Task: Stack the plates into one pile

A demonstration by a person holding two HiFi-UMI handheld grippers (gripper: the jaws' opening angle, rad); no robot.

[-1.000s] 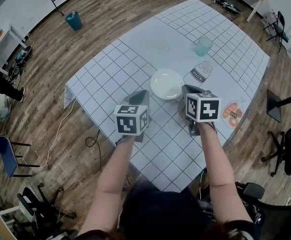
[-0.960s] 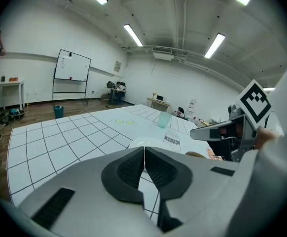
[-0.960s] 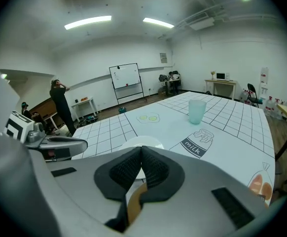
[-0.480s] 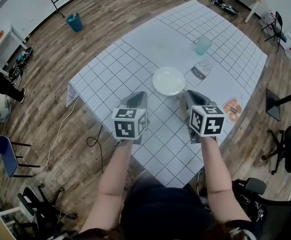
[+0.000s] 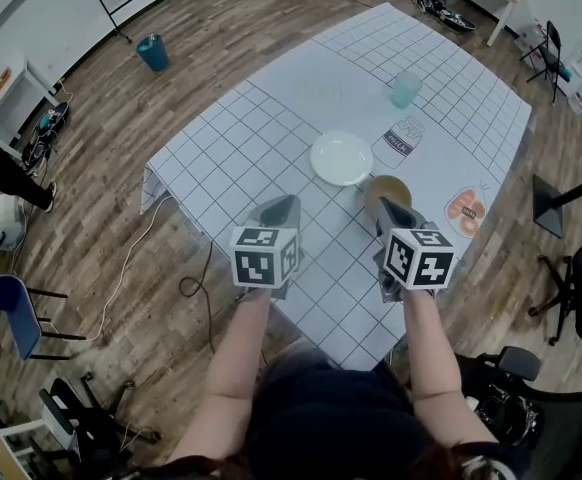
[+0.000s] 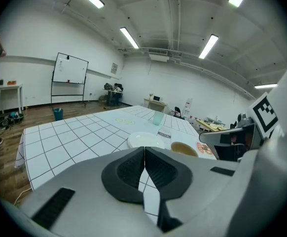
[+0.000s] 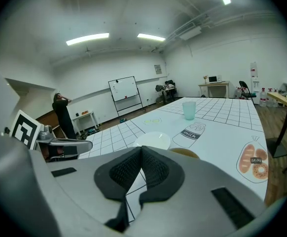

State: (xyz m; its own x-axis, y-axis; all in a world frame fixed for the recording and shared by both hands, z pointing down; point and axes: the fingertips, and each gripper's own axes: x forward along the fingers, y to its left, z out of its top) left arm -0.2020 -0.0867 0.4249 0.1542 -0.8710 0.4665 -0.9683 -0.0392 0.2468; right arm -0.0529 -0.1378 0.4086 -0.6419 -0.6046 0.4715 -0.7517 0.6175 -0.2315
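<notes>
Plates: two on the counter (image 5: 231, 148), side by side, not stacked. The white plate (image 5: 341, 158) sits near the counter's middle with nothing on it. The tan plate (image 5: 388, 190) is just beside it on the right claw's side and is also bare. Its near edge is hidden behind that claw's tip, and whether the two rims touch can't be told.

Cups: one teal cup (image 5: 405, 90), upright on the far side, well apart from both plates. Its contents can't be read.

Bins: one teal bin (image 5: 153, 52) on the wood floor (image 5: 221, 28), off the counter's far left. Its inside isn't visible.

Flat prints on the cloth: one milk bottle print (image 5: 399, 138) between the cup and the plates, and one bread print (image 5: 464, 208) right of the tan plate.

Claws: two. The left claw (image 5: 282, 206) has its pads pressed together with nothing between them, over the grid short of the white plate. The right claw (image 5: 384, 208) is likewise closed on nothing, tip in front of the tan plate.
</notes>
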